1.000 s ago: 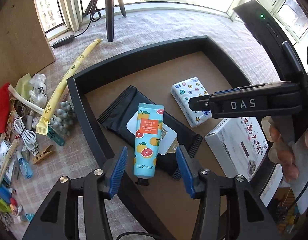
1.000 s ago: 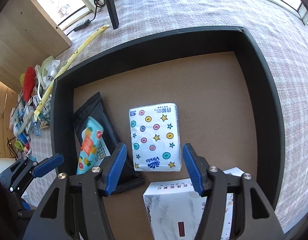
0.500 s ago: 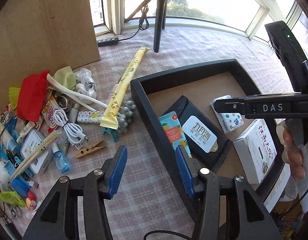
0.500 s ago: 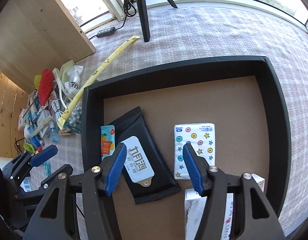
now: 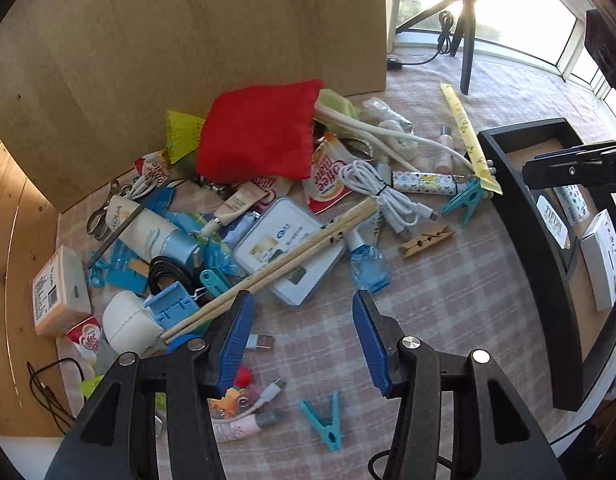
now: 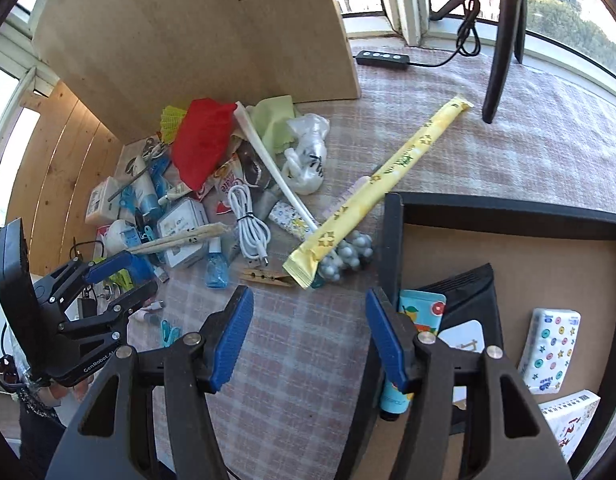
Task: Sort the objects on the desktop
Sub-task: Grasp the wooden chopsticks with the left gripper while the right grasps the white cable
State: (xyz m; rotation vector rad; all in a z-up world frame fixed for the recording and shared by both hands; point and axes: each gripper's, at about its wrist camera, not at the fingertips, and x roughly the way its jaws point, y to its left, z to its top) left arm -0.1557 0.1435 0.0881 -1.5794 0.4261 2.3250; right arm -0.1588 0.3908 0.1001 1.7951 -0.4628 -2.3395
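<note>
A heap of small desktop objects lies on the checked cloth: a red pouch point(image 5: 259, 132), a white cable point(image 5: 382, 192), chopsticks point(image 5: 275, 264), a tin card box point(image 5: 287, 248), a wooden peg point(image 5: 426, 237), a long yellow packet point(image 6: 384, 192). The black tray point(image 6: 392, 240) holds a hand-cream tube point(image 6: 418, 312), a black pouch point(image 6: 468, 300) and a tissue pack point(image 6: 548, 344). My left gripper point(image 5: 303, 336) is open and empty above the cloth near the heap. My right gripper point(image 6: 308, 336) is open and empty over the cloth beside the tray's left wall.
A wooden board point(image 5: 187, 40) stands behind the heap. A tripod leg point(image 6: 502, 40) and a cable remote point(image 6: 382, 58) are at the back by the window. A teal clip point(image 5: 326, 420) lies on the cloth near my left gripper. A white box point(image 6: 568, 420) sits in the tray.
Both grippers have swung left, away from the tray and toward the heap. The left gripper now faces the heap; the hand-cream tube stays in the tray.
</note>
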